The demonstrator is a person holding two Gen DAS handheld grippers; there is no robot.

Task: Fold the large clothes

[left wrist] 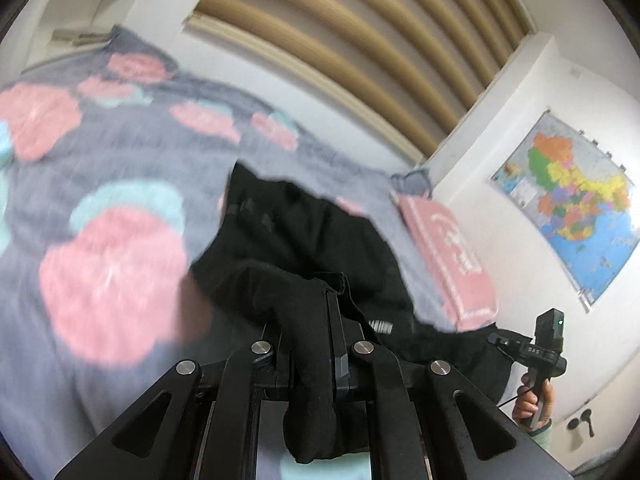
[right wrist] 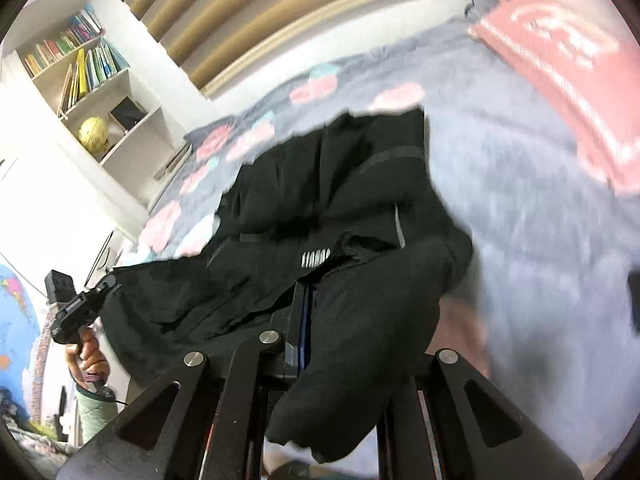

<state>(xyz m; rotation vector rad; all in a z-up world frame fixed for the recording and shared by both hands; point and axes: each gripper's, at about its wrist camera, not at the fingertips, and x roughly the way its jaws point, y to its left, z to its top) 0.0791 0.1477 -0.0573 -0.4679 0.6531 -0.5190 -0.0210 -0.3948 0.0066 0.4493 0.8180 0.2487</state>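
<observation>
Both claws, left and right, clamped on black garment above floral bed; pink pillow beside, bookshelf beyond.

Bed covered by a grey spread with pink and teal flower prints. A black garment lies partly on the spread, its near edge raised off it. A pink pillow rests near the headboard end.

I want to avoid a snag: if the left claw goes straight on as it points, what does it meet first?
Probably the black garment it already grips, bunched just ahead; beyond that the bedspread. Depth is unclear.
</observation>
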